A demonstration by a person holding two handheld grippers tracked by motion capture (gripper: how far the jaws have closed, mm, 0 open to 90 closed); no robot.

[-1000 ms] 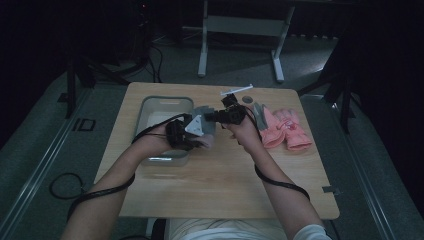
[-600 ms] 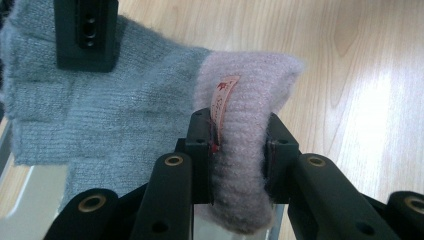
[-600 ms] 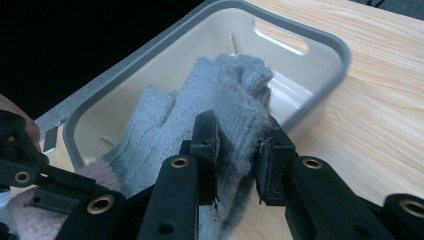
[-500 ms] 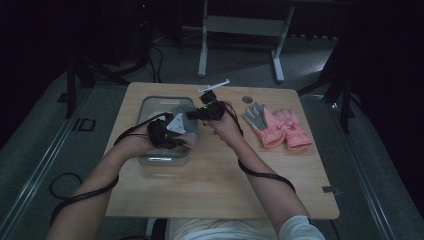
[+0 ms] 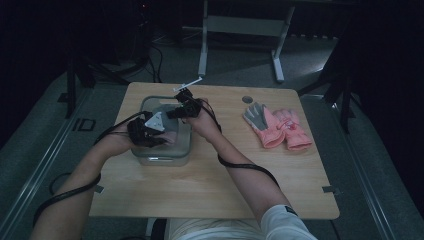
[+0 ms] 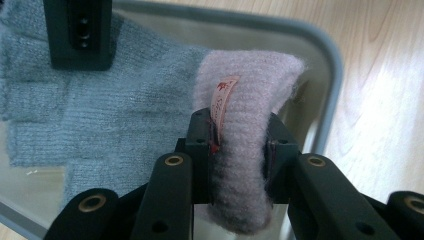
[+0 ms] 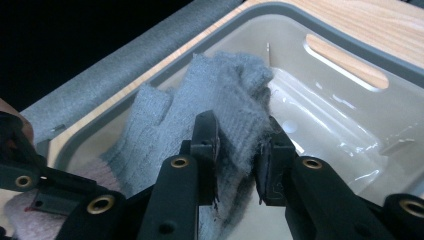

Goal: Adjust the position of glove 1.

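A grey knit glove (image 6: 100,125) with a pale pink cuff (image 6: 250,85) hangs stretched between my two grippers, low inside a clear plastic bin (image 5: 186,150) with a grey rim. My left gripper (image 6: 239,135) is shut on the pink cuff, where a small label sticks up. My right gripper (image 7: 237,145) is shut on a bunched fold of the grey glove (image 7: 220,85), whose fingers point toward the bin's corner. In the high view the left gripper (image 5: 150,131) and the right gripper (image 5: 177,111) sit close together over the bin at the table's left half.
A pair of pink gloves (image 5: 277,127) with grey palms lies on the wooden table's right side. A round hole (image 5: 247,99) sits in the tabletop near the far edge. The bin's wall (image 7: 350,115) has a handle slot.
Both hands have carried the glove leftward from the table's middle to over the bin and sunk a little into it. Both grips are unchanged.
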